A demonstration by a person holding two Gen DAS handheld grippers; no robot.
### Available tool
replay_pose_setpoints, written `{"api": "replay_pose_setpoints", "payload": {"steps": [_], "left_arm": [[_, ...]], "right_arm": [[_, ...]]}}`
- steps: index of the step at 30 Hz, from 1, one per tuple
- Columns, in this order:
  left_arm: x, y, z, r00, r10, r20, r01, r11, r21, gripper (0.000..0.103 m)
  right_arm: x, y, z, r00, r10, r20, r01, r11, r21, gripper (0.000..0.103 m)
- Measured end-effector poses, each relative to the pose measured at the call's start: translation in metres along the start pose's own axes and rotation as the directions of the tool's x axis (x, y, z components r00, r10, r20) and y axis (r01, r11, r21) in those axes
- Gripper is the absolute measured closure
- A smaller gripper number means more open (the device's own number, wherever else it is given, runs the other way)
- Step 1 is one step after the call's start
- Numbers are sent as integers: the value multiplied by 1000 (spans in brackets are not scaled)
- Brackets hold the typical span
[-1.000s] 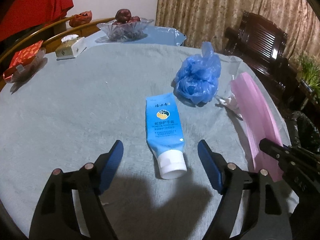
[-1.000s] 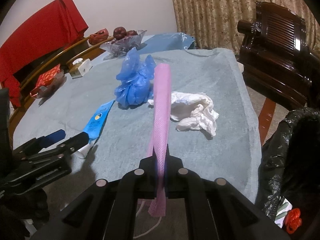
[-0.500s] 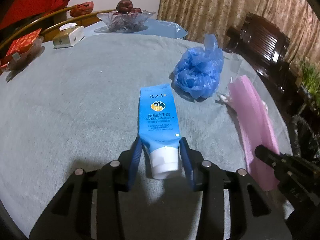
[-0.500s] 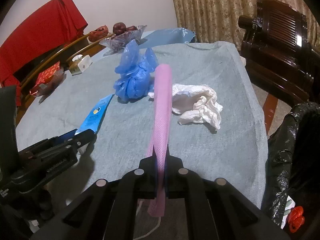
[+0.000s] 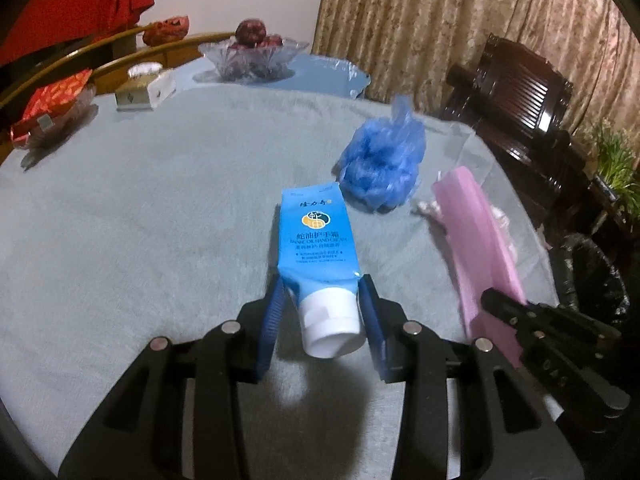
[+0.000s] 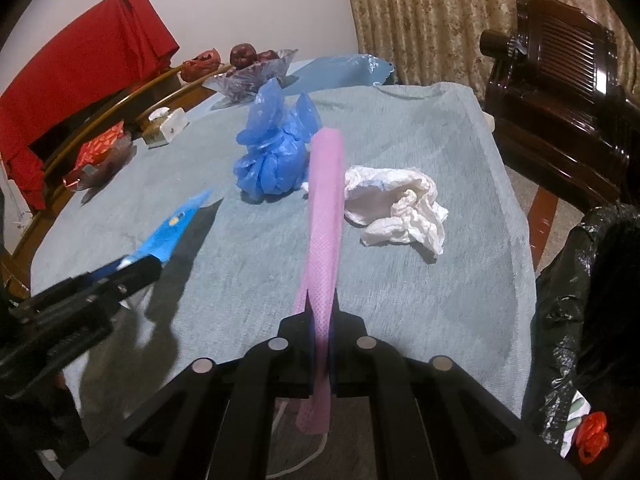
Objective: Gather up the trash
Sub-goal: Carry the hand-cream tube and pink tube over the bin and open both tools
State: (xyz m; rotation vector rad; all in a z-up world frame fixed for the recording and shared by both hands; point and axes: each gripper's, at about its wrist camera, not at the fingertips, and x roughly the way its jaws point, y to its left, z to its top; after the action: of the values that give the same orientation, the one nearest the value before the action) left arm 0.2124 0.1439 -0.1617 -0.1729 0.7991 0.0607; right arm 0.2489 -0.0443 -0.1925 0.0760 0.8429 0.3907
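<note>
1. Gripping the cap end of the blue tube (image 5: 316, 248), the left gripper (image 5: 325, 300) has just been closing; its pads now press the tube's neck on both sides, and the tube's far end is off the cloth.
2. Clamped flat between the right gripper (image 6: 321, 320) jaws is a pink mask (image 6: 326, 216), which sticks out forward over the tabletop's near edge.
3. A blue bag (image 5: 382, 160), crumpled, sits on the grey cloth (image 5: 160, 208) past the tube, toward the tabletop's right edge.
4. White tissue (image 6: 394, 208) lies wadded just right of the mask, near the right edge.
5. A black bin bag (image 6: 584, 300) stands off the table beside its right edge, with a red scrap (image 6: 592, 436) in it.
6. At the far edge sit a glass bowl (image 5: 254, 54) of dark fruit and a tissue box (image 5: 144, 88).
</note>
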Motion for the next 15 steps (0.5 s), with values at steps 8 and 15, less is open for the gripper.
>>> {"api": "replay_pose_setpoints", "payload": {"steps": [8,15], "left_arm": [[-33,-15,12,998,-30,63,29,999,22,66],[-50,-23,14,996,-47,80,45,998,32,66]], "right_arm": [[-28,3,8,999,13,51,-13,1000,-12,98],[-47,0,10,997,23,69,-22,1000,-5,98]]}}
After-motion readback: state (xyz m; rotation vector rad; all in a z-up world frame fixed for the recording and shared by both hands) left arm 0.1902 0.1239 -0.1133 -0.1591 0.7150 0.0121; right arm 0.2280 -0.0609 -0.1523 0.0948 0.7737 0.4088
